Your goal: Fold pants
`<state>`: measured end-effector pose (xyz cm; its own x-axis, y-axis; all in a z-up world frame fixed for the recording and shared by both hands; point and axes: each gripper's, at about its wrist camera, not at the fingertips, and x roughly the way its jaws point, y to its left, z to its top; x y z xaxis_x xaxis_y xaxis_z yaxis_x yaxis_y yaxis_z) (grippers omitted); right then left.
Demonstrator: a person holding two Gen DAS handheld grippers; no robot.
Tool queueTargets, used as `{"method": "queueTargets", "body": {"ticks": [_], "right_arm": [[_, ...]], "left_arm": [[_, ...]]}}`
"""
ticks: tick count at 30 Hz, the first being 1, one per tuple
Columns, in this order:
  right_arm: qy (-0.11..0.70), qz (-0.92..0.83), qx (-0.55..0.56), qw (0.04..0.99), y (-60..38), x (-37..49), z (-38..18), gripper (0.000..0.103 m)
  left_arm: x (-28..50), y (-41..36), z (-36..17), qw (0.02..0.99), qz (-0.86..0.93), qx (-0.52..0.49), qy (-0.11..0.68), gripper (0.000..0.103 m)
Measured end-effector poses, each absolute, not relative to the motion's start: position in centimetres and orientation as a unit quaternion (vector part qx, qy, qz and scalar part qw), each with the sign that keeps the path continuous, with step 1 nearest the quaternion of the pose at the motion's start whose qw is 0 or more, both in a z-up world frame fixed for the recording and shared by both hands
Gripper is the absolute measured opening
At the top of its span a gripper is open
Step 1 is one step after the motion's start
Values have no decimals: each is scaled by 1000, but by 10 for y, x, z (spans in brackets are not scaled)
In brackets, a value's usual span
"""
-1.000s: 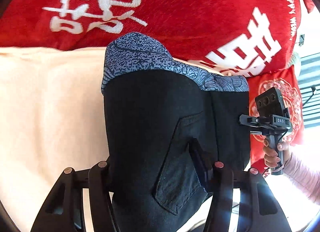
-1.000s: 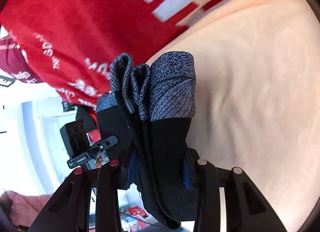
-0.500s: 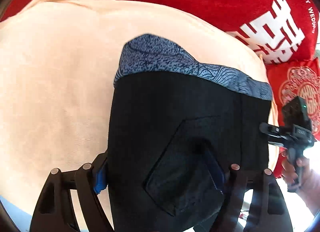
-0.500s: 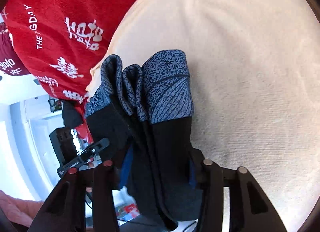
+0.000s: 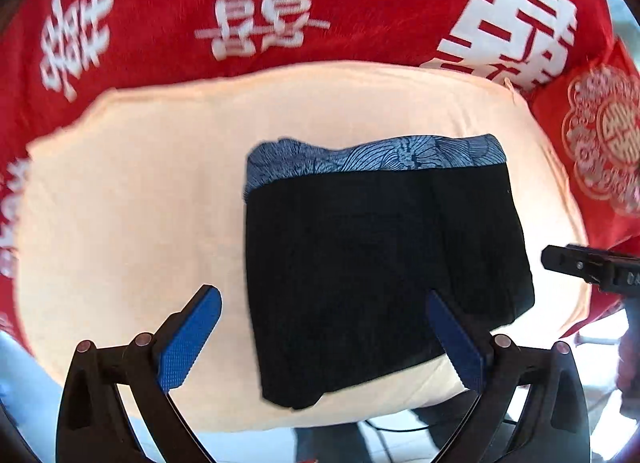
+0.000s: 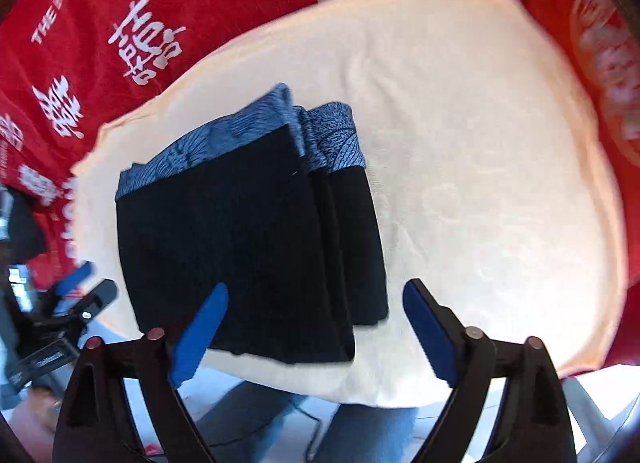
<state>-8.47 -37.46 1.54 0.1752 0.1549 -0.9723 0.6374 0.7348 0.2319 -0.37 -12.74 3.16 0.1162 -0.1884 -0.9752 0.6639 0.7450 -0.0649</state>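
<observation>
Both claws, left claw and right claw, have let go and hang open above the folded pants on the cream towel. Soft, floppy cloth; grab thick folded edges.

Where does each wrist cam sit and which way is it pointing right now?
Left wrist: on the left gripper, looking forward and down at the folded pants on the cream towel; both blue-padded fingers show, spread apart.
Right wrist: on the right gripper, looking down at the same pants from their other side; its fingers show, apart.
Shared: pants, towel, red blanket; each view catches the other gripper.
</observation>
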Motion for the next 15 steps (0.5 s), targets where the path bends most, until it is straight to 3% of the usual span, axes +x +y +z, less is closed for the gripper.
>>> {"method": "queueTargets", "body": {"ticks": [15], "right_arm": [[627, -220, 237, 708, -307, -83, 104, 94]], "left_arm": [[-34, -108, 95, 719, -273, 265, 582, 103]]}}
